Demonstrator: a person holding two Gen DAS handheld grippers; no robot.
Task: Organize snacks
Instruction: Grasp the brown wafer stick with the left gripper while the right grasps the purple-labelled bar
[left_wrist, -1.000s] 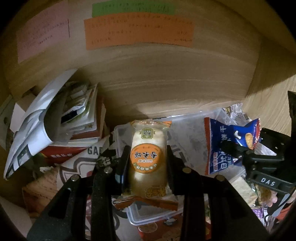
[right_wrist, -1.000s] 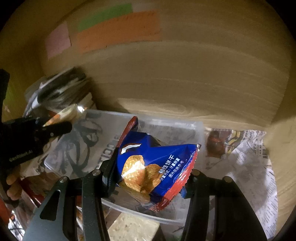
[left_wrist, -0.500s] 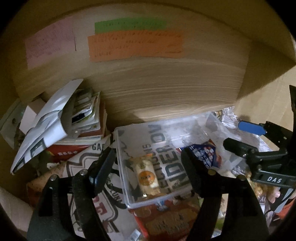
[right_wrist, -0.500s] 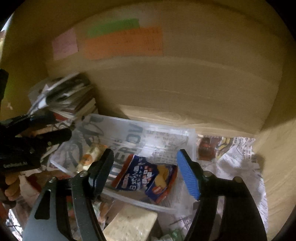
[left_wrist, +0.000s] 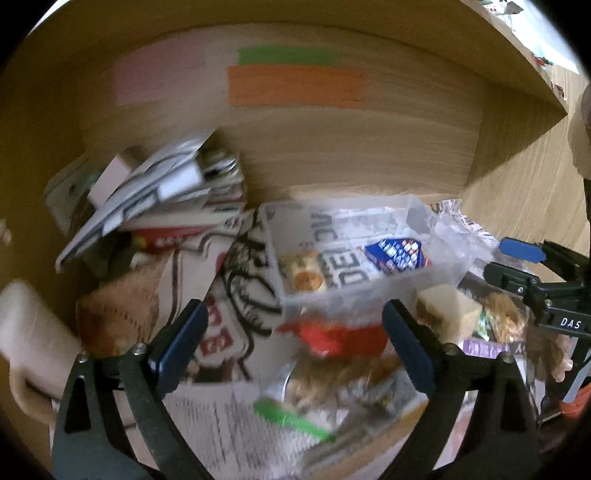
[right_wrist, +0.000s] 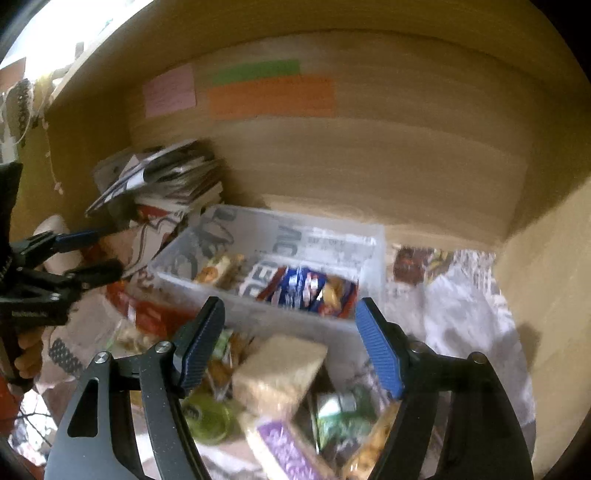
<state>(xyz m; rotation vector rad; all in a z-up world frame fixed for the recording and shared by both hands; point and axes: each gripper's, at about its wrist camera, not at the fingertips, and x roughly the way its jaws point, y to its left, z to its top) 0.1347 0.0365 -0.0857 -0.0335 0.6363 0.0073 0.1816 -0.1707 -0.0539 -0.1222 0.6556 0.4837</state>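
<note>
The left gripper (left_wrist: 295, 343) was opening wide, with nothing held. The right gripper (right_wrist: 290, 345) was opening too, also holding nothing. Just ahead of both sat the clear box (right_wrist: 369, 236), with the blue cracker bag (right_wrist: 306, 290) and the orange-label cake (left_wrist: 304, 273) lying inside.

**Snacks around the bin**

The bin (right_wrist: 369, 254) stands on newspaper (right_wrist: 461, 295) before the back wall (right_wrist: 369, 166). In the bin lie a rice cake (right_wrist: 216, 271) at left and a biscuit bag (right_wrist: 306, 290) at right. Left of the bin sits a paper stack (right_wrist: 166, 181). Before the bin lies a heap of snacks (right_wrist: 280, 373).
</note>
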